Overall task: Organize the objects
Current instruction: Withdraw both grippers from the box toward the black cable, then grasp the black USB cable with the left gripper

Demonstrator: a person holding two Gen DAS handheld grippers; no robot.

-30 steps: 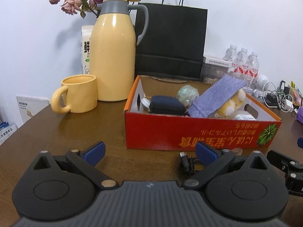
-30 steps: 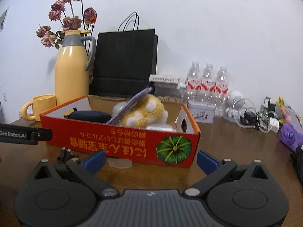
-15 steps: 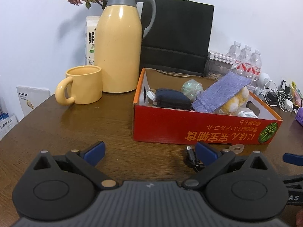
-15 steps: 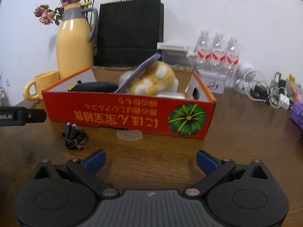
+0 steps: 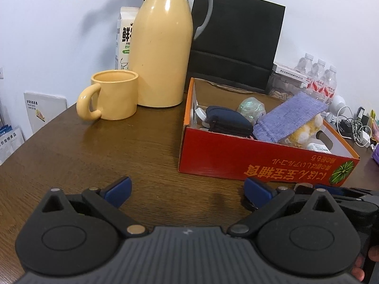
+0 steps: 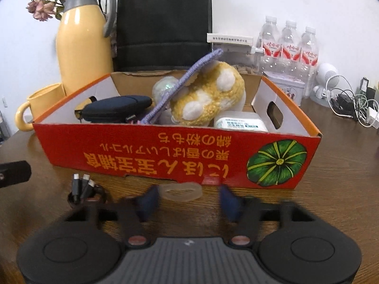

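A red cardboard box (image 6: 165, 158) (image 5: 260, 163) stands on the brown table, holding a dark pouch (image 6: 118, 108), a purple cloth (image 6: 189, 71), a yellow plush toy (image 6: 213, 94) and a white packet (image 6: 239, 123). Just in front of the box lies a small clear plastic piece (image 6: 181, 191). My right gripper (image 6: 188, 201) is low over the table; its blurred blue fingers are closing on either side of that piece, and a gap still shows on the right. A coiled black cable (image 6: 81, 189) lies to the left. My left gripper (image 5: 187, 189) stays open over bare table, holding nothing.
A yellow thermos jug (image 5: 161, 47) and yellow mug (image 5: 113, 94) stand left of the box, with a black paper bag (image 5: 236, 42) behind. Water bottles (image 6: 289, 45), a tin (image 6: 286, 87) and tangled chargers (image 6: 350, 104) crowd the back right. A hand (image 5: 369, 258) shows at the lower right.
My right gripper has moved forward to the box front, and its jaws have drawn in from wide open around the clear piece. The left gripper stays open and has barely shifted.
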